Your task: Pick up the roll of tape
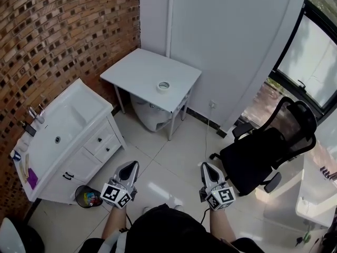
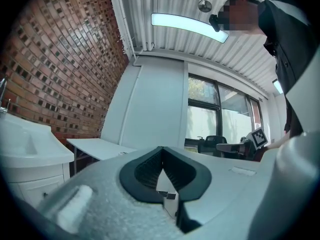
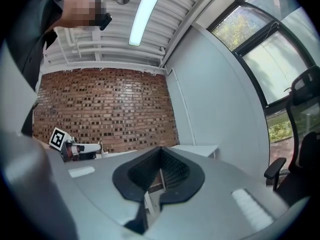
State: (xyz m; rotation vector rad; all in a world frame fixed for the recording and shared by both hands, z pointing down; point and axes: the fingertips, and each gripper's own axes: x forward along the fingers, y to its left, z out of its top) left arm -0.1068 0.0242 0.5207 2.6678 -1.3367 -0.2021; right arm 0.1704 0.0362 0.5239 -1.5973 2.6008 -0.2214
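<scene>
Well short of the corner, nothing held

At the left stands the brick wall (image 1: 63, 30), with the white sink cabinet (image 1: 68, 125) against it. A black office chair (image 1: 263, 157) is at the right. The white table (image 1: 137, 67) stands in the corner. Low in the head view, the left gripper (image 1: 130, 166) and the right gripper (image 1: 206, 167) have their jaws pressed together, empty. The roll of tape (image 1: 164, 86) lies flat on the table, near its front edge, well apart from both.
</scene>
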